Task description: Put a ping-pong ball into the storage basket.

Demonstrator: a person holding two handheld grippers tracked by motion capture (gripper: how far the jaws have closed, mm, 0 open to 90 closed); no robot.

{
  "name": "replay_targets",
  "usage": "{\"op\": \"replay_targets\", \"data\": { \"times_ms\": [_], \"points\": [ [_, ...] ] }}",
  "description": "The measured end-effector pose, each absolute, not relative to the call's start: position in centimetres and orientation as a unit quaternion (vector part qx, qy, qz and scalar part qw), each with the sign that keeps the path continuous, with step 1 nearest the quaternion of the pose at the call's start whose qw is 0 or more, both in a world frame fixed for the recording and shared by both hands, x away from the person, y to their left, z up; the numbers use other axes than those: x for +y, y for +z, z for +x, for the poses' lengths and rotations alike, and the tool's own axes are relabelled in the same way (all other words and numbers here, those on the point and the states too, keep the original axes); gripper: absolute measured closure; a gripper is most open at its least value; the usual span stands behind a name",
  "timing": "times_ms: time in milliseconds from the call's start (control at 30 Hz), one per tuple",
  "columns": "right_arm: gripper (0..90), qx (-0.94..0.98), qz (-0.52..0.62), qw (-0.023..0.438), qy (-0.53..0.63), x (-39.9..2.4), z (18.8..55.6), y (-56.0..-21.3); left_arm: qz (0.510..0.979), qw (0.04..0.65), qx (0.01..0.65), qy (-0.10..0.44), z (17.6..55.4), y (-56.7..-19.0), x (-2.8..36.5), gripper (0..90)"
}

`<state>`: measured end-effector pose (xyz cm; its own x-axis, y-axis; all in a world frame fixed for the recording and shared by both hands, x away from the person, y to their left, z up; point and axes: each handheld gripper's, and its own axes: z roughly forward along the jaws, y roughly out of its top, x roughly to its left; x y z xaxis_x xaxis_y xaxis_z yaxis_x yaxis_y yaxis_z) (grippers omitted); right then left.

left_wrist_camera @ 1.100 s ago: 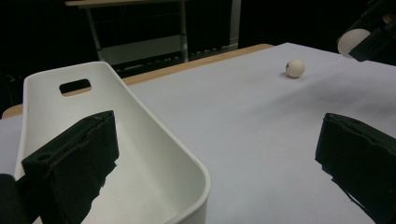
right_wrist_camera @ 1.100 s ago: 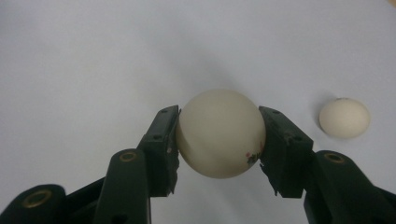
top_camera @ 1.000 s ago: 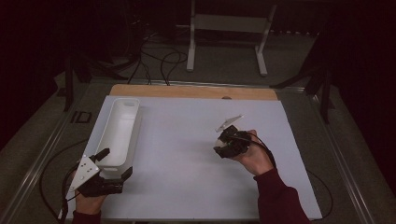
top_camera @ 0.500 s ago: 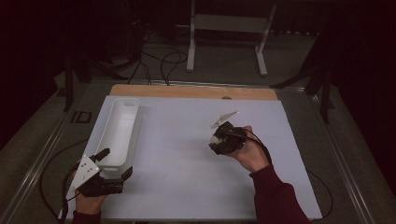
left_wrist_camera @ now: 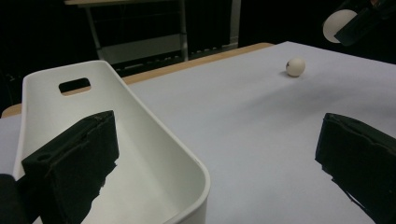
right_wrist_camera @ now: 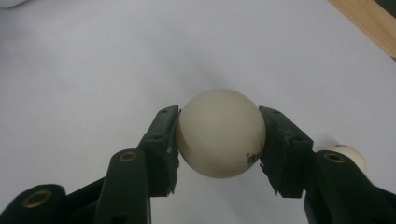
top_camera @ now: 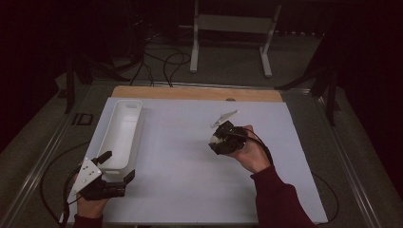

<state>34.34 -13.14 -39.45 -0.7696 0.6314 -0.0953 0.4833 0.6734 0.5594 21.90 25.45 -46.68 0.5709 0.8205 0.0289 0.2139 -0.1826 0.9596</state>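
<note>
The right gripper (right_wrist_camera: 218,133) clamped a cream-white ball (right_wrist_camera: 220,132) between its two black jaws, held above the middle of the white tabletop (top_camera: 180,175), a little toward the right edge. A second white ball (left_wrist_camera: 295,66) lay on the tabletop close to it, nearer the far edge. The left gripper (top_camera: 116,169) sat at the near left corner, jaws spread wide with nothing pinched, one jaw inside the near end of the long white bin (top_camera: 121,130) that ran along the left edge.
</note>
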Motion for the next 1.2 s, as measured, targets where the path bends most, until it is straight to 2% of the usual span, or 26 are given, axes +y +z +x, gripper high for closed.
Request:
{"op": "replay_targets", "data": {
  "times_ms": [1200],
  "points": [
    [50.6, 0.9, 0.291, 0.142, 0.293, -10.3, 34.9, -38.8, 0.713, 0.526, 0.362, 0.289, 21.8, -46.7, 25.5, 0.0]
  ]
}}
